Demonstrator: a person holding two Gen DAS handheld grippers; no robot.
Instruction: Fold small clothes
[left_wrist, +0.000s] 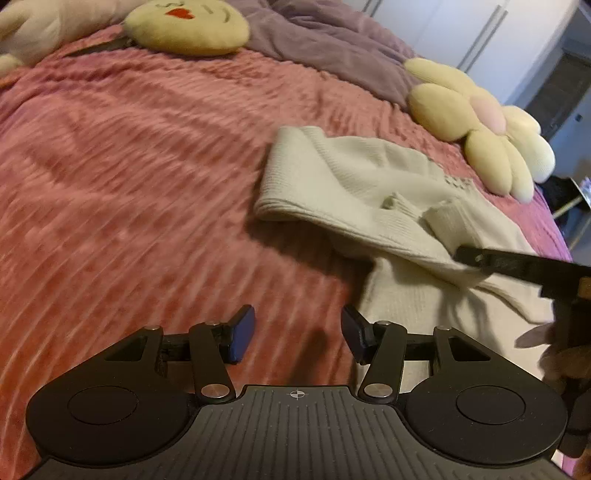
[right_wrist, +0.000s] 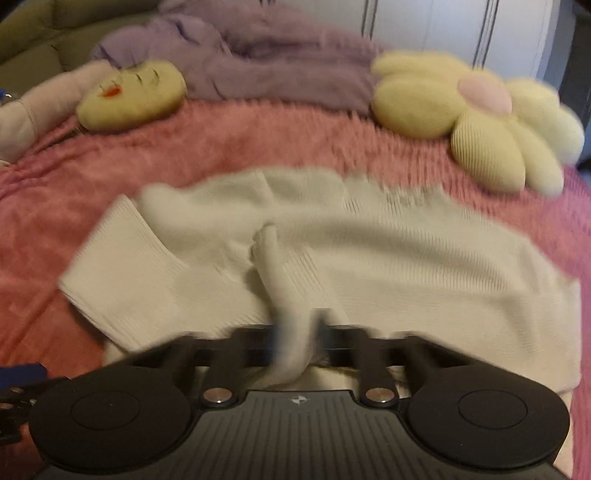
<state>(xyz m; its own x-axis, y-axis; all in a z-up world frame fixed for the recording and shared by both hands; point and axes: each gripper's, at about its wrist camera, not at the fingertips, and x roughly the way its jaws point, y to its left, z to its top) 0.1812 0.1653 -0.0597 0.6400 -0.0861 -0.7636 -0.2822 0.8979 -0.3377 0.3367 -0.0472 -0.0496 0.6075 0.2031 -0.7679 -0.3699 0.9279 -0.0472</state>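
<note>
A cream knit sweater (left_wrist: 351, 177) lies partly folded on the pink bedspread (left_wrist: 129, 166). My left gripper (left_wrist: 298, 334) is open and empty, low over the bedspread just left of the sweater's near edge. My right gripper (right_wrist: 295, 343) is shut on a pinched ridge of the sweater (right_wrist: 406, 251) near its front edge; this view is blurred by motion. In the left wrist view the right gripper's black finger (left_wrist: 517, 264) reaches in from the right and holds a fold of the knit.
A yellow flower cushion (left_wrist: 480, 129) lies just beyond the sweater on the right. A round yellow face pillow (left_wrist: 188, 26) and a purple blanket (left_wrist: 332, 44) lie at the far end. The bed's right edge (left_wrist: 557, 236) is near the sweater.
</note>
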